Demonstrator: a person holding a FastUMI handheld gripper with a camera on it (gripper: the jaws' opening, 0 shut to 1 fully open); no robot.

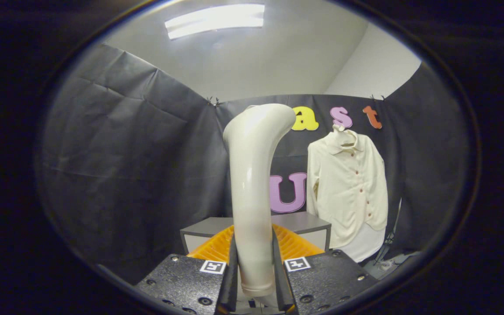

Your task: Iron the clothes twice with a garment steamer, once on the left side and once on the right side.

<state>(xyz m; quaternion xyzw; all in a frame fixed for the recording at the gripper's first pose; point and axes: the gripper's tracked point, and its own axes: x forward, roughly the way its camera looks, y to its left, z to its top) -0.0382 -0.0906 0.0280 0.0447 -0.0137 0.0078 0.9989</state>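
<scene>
Tool (254, 262) clamps white steamer (252, 183) upright; shirt (348, 192) hangs beyond.

The gripper (254, 267) is held level and points forward. Its two fingers (233, 267) stand close together and both press on the lower handle of the white garment steamer (252, 183), one on each side. The handle rises upright between them and is clamped firmly, with no gap at either finger.
</scene>
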